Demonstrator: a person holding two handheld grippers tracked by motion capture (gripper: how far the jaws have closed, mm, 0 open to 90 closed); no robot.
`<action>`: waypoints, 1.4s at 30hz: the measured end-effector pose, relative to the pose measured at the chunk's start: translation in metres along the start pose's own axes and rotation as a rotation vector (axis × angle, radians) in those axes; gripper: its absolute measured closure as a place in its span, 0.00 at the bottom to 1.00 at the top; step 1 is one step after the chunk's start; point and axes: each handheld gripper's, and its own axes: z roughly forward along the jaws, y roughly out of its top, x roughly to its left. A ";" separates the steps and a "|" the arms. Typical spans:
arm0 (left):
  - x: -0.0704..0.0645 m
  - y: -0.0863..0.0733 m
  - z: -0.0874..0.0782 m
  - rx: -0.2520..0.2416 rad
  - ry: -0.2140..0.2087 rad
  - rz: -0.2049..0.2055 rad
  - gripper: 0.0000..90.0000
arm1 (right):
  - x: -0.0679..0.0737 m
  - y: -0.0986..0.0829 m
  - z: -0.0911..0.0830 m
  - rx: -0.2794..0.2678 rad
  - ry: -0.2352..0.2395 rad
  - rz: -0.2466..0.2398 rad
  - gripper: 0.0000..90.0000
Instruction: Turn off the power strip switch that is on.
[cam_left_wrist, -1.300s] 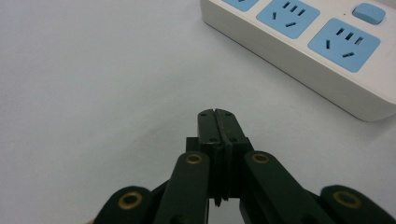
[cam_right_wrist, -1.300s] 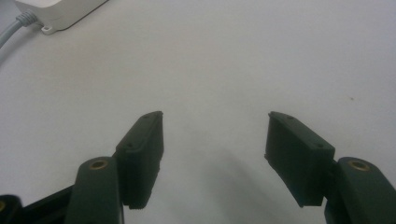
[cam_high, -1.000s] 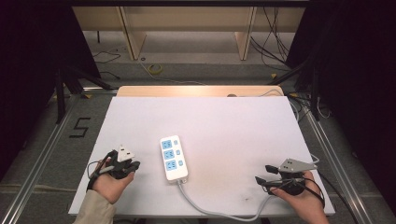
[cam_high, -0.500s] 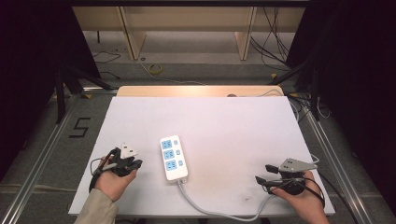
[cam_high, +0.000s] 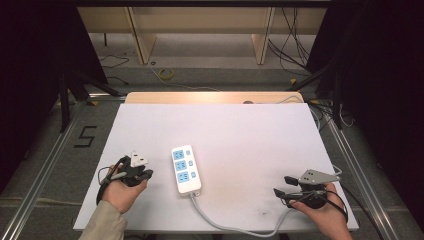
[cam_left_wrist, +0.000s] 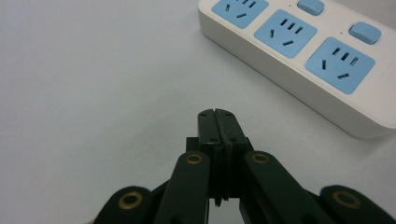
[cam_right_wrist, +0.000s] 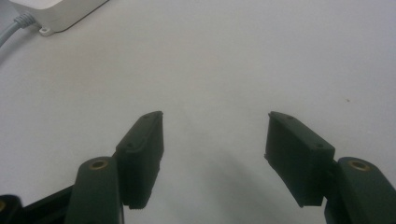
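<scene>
My left gripper (cam_left_wrist: 215, 114) has its jaws pressed flat together with nothing between them, while my right gripper (cam_right_wrist: 215, 154) stands with its jaws spread wide, bare white table (cam_right_wrist: 224, 60) showing in the gap. The thing both are pointed toward is the power strip (cam_high: 185, 169), a white bar with three blue sockets in a row and small blue switches beside them. From my left fingers it lies ahead and off to the right, near but not touching; in the left gripper view its closest corner comes just past the fingertips to that side, with the socket faces (cam_left_wrist: 340, 65) turned up. From my right fingers it is well apart, far ahead and to the left, with its cord end (cam_right_wrist: 44, 31) and the grey cable (cam_right_wrist: 18, 21) at the top left corner of that gripper's view. In the high view the strip's long axis runs away from me, almost straight up the table with a slight lean, and the cable leaves its near end and curves along the table's front edge toward my right hand (cam_high: 322, 217). My left hand (cam_high: 122, 192) sits just beside the strip's left flank, so I judge it the nearer one by a good margin. A small white block (cam_high: 139, 160) sits on top of the left gripper, and I cannot tell what it is.
</scene>
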 end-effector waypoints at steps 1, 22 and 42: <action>0.000 0.000 0.000 0.000 0.000 0.000 1.00 | 0.000 0.000 0.000 0.000 0.000 0.000 0.42; 0.001 0.014 0.004 0.001 -0.010 -0.009 1.00 | 0.000 0.000 0.000 0.002 0.000 0.001 0.42; -0.003 0.029 0.009 0.004 -0.015 -0.004 1.00 | -0.001 0.000 0.000 -0.002 0.001 -0.001 0.42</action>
